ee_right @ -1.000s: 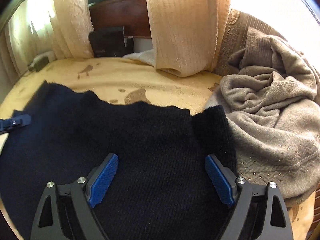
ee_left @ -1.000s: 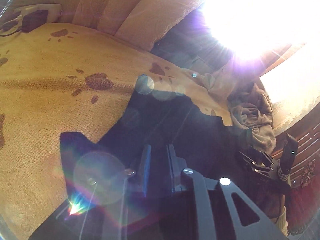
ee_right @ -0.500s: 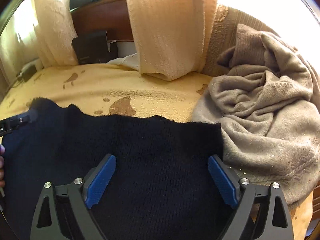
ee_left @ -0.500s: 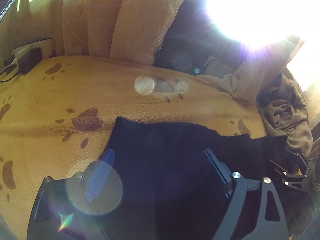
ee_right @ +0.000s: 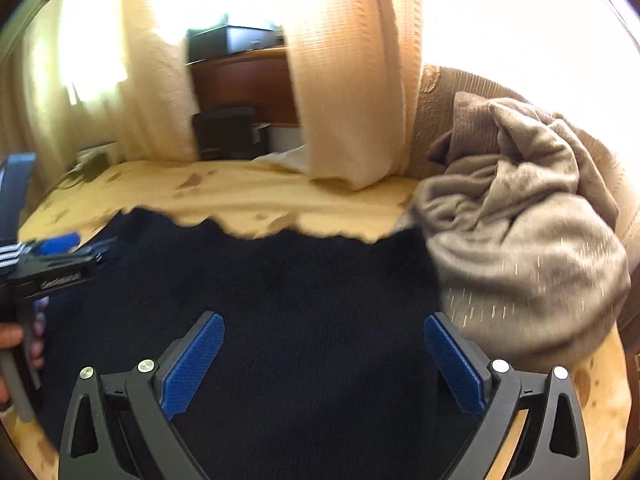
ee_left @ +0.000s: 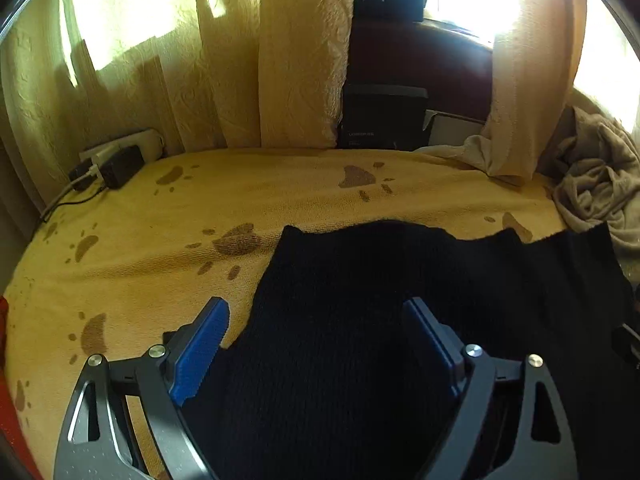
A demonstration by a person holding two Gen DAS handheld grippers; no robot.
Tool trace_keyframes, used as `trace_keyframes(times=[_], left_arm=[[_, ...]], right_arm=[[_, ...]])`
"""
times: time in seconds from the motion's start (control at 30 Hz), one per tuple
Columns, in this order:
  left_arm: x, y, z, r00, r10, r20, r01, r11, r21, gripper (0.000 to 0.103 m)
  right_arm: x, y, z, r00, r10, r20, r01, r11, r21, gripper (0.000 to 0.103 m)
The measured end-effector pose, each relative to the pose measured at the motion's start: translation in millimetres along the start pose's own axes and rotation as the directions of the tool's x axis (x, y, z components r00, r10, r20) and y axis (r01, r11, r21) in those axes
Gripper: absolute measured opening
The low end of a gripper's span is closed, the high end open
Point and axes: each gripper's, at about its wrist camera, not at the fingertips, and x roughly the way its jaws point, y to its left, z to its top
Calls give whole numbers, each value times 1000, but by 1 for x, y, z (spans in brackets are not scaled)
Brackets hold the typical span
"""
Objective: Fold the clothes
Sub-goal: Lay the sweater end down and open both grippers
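Across the near edge of the yellow paw-print bedspread (ee_left: 280,200) lies the dark knit sweater (ee_left: 380,300), spread flat. We hold our left gripper (ee_left: 316,344) just above its left edge, jaws spread wide and empty. Our right gripper (ee_right: 324,360) hovers over its right part, equally spread. Touching the sweater's right end sits a crumpled beige garment (ee_right: 520,240), near the bedspread's right edge.

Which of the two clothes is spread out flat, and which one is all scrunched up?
The dark navy sweater lies flat on the yellow blanket. The beige sweater beside it sits bunched in a heap.
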Motion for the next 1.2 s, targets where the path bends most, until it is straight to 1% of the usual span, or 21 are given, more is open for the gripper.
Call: trace_keyframes(times=[0.07, 0.13, 0.2, 0.27, 0.5, 0.73, 0.83, 0.97, 1.07, 1.17, 1.2], left_arm=[[-9, -5, -6, 1000, 21, 21, -22, 999, 33, 92], [-16, -11, -11, 999, 38, 30, -39, 997, 59, 96], [-18, -15, -18, 998, 59, 37, -62, 995, 82, 102], [-14, -18, -23, 996, 87, 22, -89, 990, 106, 102], [-17, -11, -21, 996, 89, -3, -88, 992, 89, 102], [-17, -13, -23, 995, 100, -18, -98, 992, 86, 102], [-25, -10, -28, 997, 75, -32, -73, 995, 65, 102], [-40, -2, -41, 998, 30, -52, -27, 998, 54, 102], [-44, 9, -49, 998, -14, -64, 16, 1000, 26, 102], [-41, 22, -51, 992, -83, -93, 80, 996, -37, 102], [-40, 25, -51, 990, -102, -101, 96, 994, -55, 103]], right_arm=[[2, 2, -12, 1000, 5, -29, -5, 1000, -14, 102], [6, 4, -23, 998, 5, -61, -6, 1000, -28, 102], [9, -1, -31, 997, 42, -65, -43, 999, -3, 102], [10, -7, -34, 996, 70, -59, -69, 998, 6, 102], [11, -7, -37, 995, 82, -59, -82, 997, 6, 102], [10, -8, -37, 995, 87, -54, -87, 996, 11, 102], [-8, -13, -43, 996, 84, -29, -82, 995, 63, 102], [-44, -16, -61, 995, 100, 8, -100, 990, 95, 102], [-47, -13, -81, 996, 75, -52, -73, 997, 30, 102], [-46, -10, -97, 995, 55, -88, -62, 995, -72, 102], [-47, -12, -99, 994, 62, -92, -68, 995, -71, 102]])
